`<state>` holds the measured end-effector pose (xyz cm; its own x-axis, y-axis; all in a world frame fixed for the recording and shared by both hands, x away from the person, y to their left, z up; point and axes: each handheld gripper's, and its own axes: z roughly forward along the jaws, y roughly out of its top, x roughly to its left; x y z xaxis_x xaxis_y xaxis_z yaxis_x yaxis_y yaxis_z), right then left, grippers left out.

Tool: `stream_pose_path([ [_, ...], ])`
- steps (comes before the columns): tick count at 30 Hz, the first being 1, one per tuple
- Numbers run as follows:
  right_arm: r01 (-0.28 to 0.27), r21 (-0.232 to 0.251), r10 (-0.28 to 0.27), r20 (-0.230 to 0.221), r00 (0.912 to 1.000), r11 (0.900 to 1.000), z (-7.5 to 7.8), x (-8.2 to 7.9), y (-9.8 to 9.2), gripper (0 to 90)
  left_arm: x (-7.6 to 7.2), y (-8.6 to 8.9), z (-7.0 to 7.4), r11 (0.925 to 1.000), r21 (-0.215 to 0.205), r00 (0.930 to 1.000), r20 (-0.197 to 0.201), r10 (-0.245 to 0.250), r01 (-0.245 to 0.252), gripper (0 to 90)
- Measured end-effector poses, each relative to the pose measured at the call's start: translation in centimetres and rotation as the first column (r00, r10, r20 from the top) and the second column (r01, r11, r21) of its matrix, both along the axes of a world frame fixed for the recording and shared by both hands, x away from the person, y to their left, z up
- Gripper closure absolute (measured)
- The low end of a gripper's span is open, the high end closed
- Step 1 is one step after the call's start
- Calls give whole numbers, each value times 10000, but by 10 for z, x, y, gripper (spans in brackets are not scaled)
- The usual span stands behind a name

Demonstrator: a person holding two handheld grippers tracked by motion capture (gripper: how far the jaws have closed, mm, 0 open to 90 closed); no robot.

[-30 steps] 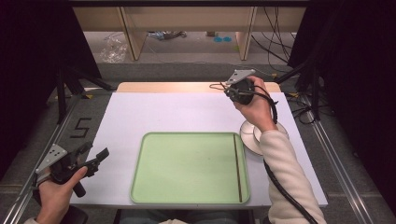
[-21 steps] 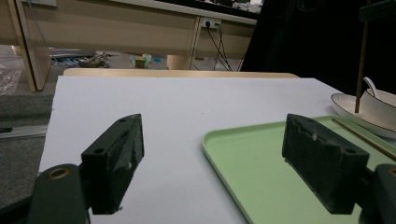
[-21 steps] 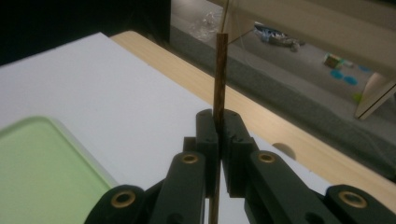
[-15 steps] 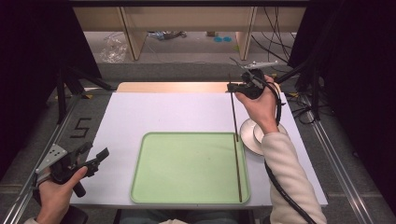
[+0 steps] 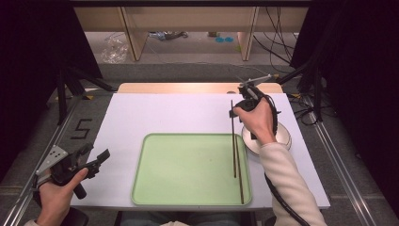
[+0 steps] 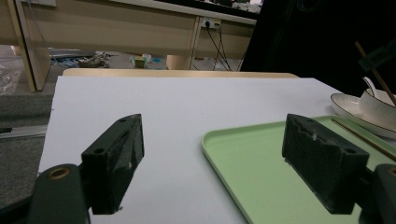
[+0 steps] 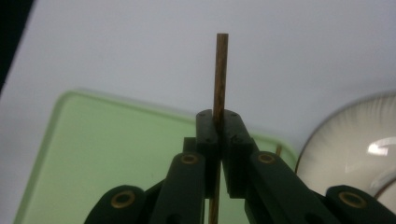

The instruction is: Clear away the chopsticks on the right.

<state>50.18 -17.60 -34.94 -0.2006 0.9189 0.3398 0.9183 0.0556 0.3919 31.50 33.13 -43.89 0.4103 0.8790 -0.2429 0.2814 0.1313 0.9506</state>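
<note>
Table [image 5: 155, 113]: white top, open room left of the tray.
Tray [image 5: 188, 169]: green, centred near the table's front edge; raised rim to clear.
Plate [image 5: 282, 139]: just right of the tray, bowl on it.
Right gripper [image 5: 234, 112]: jaws clamped on a chopstick [image 5: 234, 146], its lower end over the tray's right side.
Second chopstick [image 5: 240, 174]: lies in the tray along its right rim.
Left gripper [image 5: 96, 160]: jaws apart, empty, left of the tray.
Advice: lower slowly, lay it parallel beside its mate, inside the rim.

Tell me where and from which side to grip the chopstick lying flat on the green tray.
Grip the flat chopstick near its middle, from straight above, jaws across its width. It is thin, lies lengthwise by the right rim of the tray, and another chopstick, clamped in the right gripper, hangs close beside it, so side approaches look cramped.
</note>
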Motion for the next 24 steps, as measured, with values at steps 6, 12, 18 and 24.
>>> stream_pose_path([
  [6,153,-536,-216,-1180,9928,9984,-35,-2,-2,878,0,0,0,10000,-7,10000,-9,12,-12,207],
  [12,237,-905,-415,-2000,9789,9956,-56,-3,-2,877,0,0,0,10000,2,10000,-28,18,-18,207],
  [18,643,-1356,-1016,-2896,9517,9887,-69,-4,6,876,0,0,0,10000,-3,10000,-22,10,-10,208],
  [24,518,-1784,-1008,-2776,9554,9826,-76,-4,10,866,0,0,0,10000,2,10000,-22,7,-7,208],
])
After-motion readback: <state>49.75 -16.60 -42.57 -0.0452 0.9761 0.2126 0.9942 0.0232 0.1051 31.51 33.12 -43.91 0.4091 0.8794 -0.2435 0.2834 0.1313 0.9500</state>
